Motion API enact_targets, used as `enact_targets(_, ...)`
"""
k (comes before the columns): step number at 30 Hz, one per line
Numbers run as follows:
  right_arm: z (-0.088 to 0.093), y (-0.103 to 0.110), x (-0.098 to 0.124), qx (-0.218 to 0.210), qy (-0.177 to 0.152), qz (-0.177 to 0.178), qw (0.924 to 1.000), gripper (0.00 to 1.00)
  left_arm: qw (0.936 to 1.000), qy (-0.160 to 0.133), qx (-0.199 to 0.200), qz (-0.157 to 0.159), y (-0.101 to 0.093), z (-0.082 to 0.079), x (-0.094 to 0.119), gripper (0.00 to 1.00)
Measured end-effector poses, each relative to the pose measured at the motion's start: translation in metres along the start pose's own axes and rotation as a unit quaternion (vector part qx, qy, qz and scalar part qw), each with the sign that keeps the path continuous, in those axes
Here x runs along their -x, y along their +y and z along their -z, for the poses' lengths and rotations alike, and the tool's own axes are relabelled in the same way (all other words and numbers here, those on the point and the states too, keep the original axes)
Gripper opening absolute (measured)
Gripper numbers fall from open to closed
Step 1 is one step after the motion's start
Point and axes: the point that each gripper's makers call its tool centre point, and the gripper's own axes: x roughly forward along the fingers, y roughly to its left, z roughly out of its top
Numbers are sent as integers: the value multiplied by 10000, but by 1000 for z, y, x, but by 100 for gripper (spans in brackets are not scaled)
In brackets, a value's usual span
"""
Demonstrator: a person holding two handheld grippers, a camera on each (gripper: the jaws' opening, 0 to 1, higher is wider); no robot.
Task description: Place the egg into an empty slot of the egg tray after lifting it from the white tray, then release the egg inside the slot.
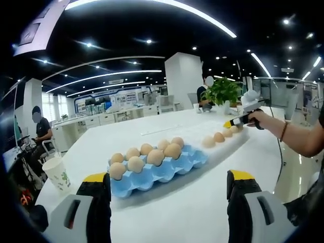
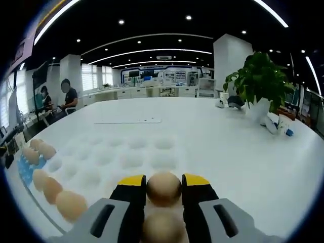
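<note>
Right gripper [image 2: 164,188]: an egg [image 2: 163,188] is seen between the yellow-tipped jaws, both tips touching it, so the jaws are closed on it. The egg sits over the near edge of the white tray [image 2: 126,157]; three more eggs [image 2: 52,188] lie along the tray's left side. Left gripper [image 1: 169,183]: jaws spread apart, nothing held. Ahead on the white counter [image 1: 202,202] lies the blue egg tray [image 1: 167,169], partly filled, near slots vacant. A paper cup [image 1: 57,172] stands left; a potted plant [image 2: 260,81] stands beyond.
</note>
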Motion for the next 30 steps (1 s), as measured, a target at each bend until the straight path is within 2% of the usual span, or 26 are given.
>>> enact_targets(7,-4,1,3,97,-116,33,9999,28,10000,5,4,47,-4,0,-1,97)
enact_targets(12,-22,5,13,187,-500,15,9986,28,10000,-8,11,63,-7,0,-1,97)
enact_targets(16,-32,10,19,236,-658,-38,9976,28,10000,4,-35,93,-9,0,0,97)
enact_targets(23,-49,29,31,334,-889,-160,9954,28,9999,-14,-29,121,-11,-2,1,97)
enact_targets(30,-56,54,41,282,-949,-422,9942,28,9999,-51,30,130,-11,-1,2,98)
